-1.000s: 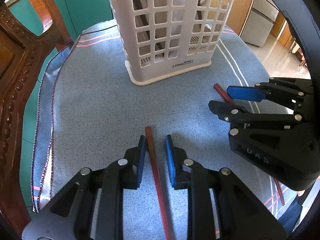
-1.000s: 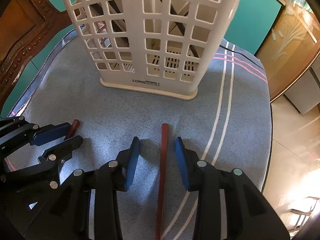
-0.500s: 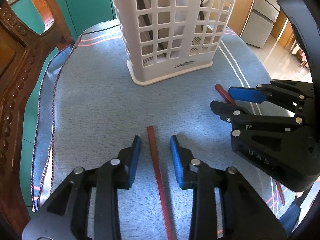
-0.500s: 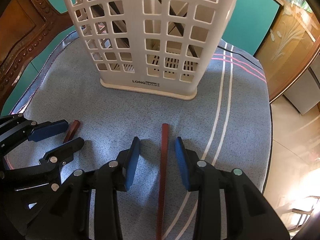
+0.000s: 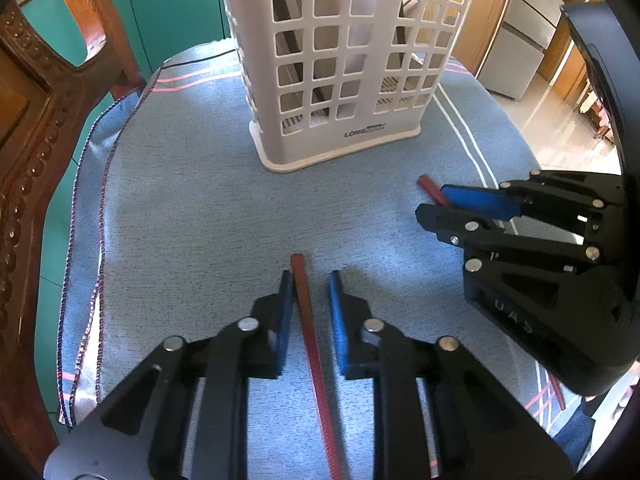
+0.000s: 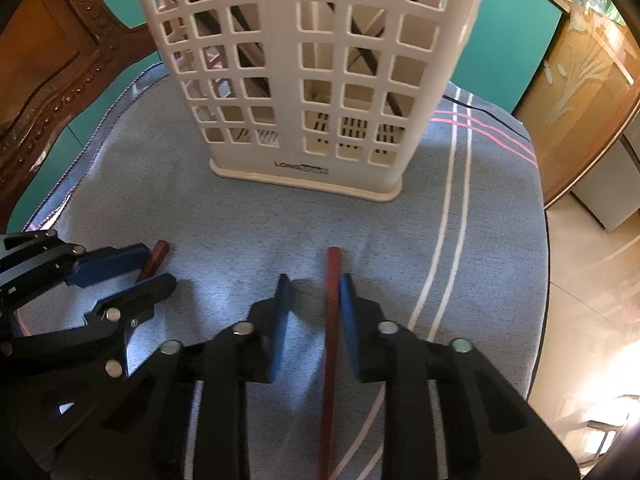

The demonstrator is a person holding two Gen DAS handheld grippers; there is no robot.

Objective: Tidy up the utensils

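Two dark red chopsticks lie on a blue cloth. In the left wrist view one chopstick [image 5: 310,332] lies between the open jaws of my left gripper [image 5: 308,280], close to the left pad. In the right wrist view the other chopstick [image 6: 331,320] lies between the open jaws of my right gripper [image 6: 314,284], against the right pad. A tall white lattice utensil basket [image 5: 344,60] stands ahead of both grippers, with dark utensils inside; it also shows in the right wrist view [image 6: 312,72]. Each gripper appears in the other's view: the right gripper [image 5: 448,202] and the left gripper [image 6: 148,266].
The blue cloth [image 5: 180,208] with white and pink stripes covers a round table. A carved wooden chair [image 5: 36,120] stands at the left edge. A wooden cabinet [image 6: 592,80] and tiled floor lie beyond the table's right edge.
Both grippers have moved forward along their chopsticks and closer to the basket. The left jaws have narrowed slightly around the chopstick. The right chopstick now sits against the right pad.
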